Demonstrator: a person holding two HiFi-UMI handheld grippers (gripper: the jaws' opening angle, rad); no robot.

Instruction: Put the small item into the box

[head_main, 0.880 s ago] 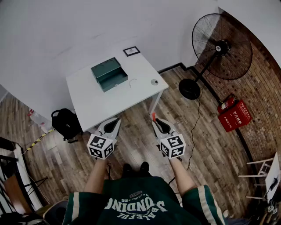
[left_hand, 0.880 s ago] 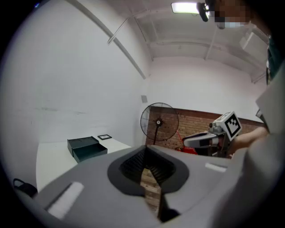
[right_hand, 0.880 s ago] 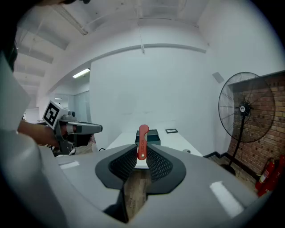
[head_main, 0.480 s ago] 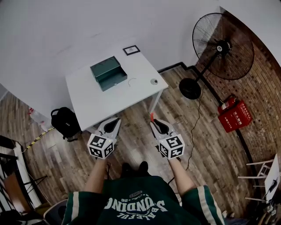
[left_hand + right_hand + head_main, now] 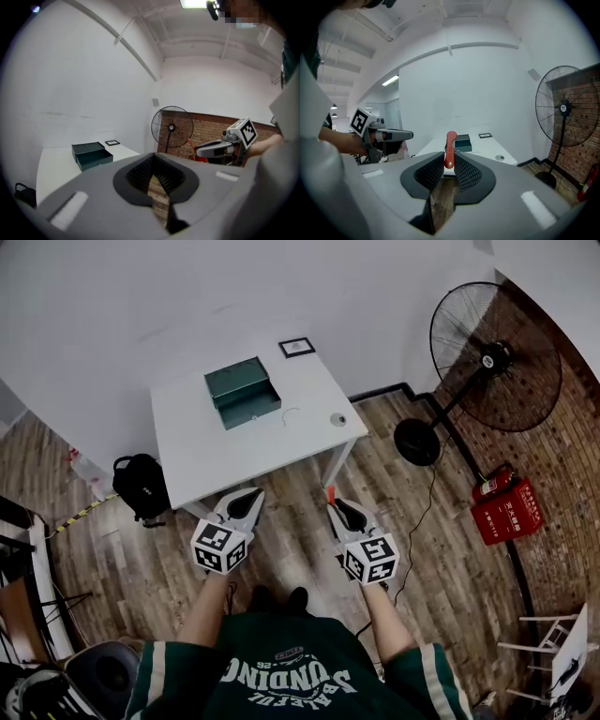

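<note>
A dark green box (image 5: 242,390) stands open at the back of the white table (image 5: 225,451); it also shows far off as the box (image 5: 92,154) and box (image 5: 463,142). My right gripper (image 5: 335,506) hangs over the wooden floor in front of the table, shut on a small red item (image 5: 329,493). That red item (image 5: 450,147) sticks up between the pads of the right gripper (image 5: 449,161). My left gripper (image 5: 246,505) is level with it on the left, also short of the table. The tips of the left gripper (image 5: 153,159) meet with nothing between them.
On the table lie a small framed picture (image 5: 296,346), a thin wire (image 5: 287,412) and a small round object (image 5: 337,418). A standing fan (image 5: 492,357) and a red fire-extinguisher box (image 5: 506,507) are at the right by the brick wall. A black backpack (image 5: 141,488) sits left of the table.
The head view has shifted slightly, so the table and fan sit a bit further right. Both grippers keep their places in front of the table, the right one still holding the red item.
</note>
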